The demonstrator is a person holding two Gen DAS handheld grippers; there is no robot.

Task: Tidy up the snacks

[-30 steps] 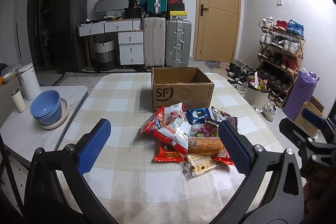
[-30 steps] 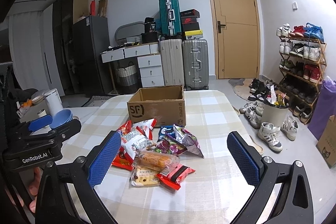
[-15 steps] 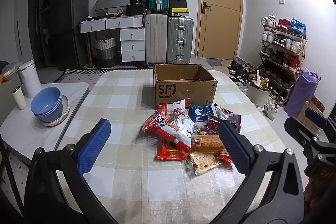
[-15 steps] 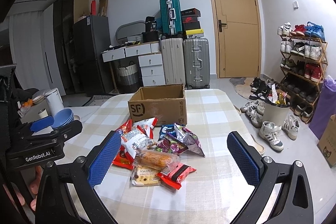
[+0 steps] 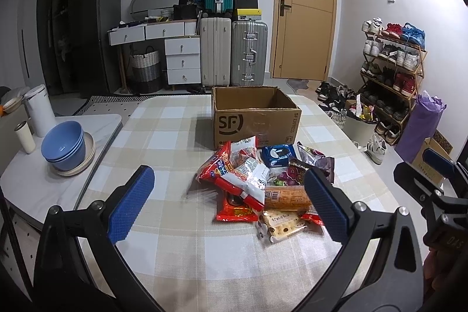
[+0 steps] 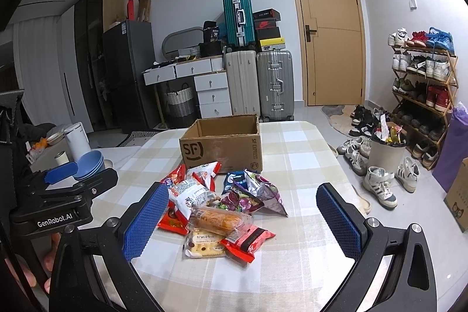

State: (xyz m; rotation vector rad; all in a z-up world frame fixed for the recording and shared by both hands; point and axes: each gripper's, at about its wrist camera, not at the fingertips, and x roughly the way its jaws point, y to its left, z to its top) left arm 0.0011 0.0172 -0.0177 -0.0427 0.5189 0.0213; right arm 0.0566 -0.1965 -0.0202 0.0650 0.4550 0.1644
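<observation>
With both of my tongs held wide apart and empty above the near edge of the worktop point(image 5: 163, 136), I am set to start on the snack pile point(image 5: 263, 183), which lies in a loose heap just in front of the open cardboard box point(image 5: 254, 122). The box stands upright near the middle of the checked cloth, its flaps open and, as far as I can see, nothing inside.

My left tongs point(image 5: 231, 203) frame the left and middle of the heap; my right tongs point(image 6: 242, 221) look over the same heap from the other side. Neither pad touches a packet.

I judge the first pick should come from the top of the pile, not from under it. The orange bread roll in clear wrap point(image 6: 219, 220) rests across the cracker pack point(image 6: 204, 243) and a red packet point(image 6: 248, 239), so it is the natural one for my right tongs. The big red and white crisp bag point(image 5: 237, 168) lies uppermost on the left, nearest my left tongs.

These wrappers are slick and puffed with air, I expect, so I should close on a sealed end or across the narrow width, gently, rather than squash the middle. Lifting straight up before moving towards the box should keep the neighbours from being dragged along. The blue biscuit pack point(image 5: 278, 154) sits closest to the box and can wait.
</observation>
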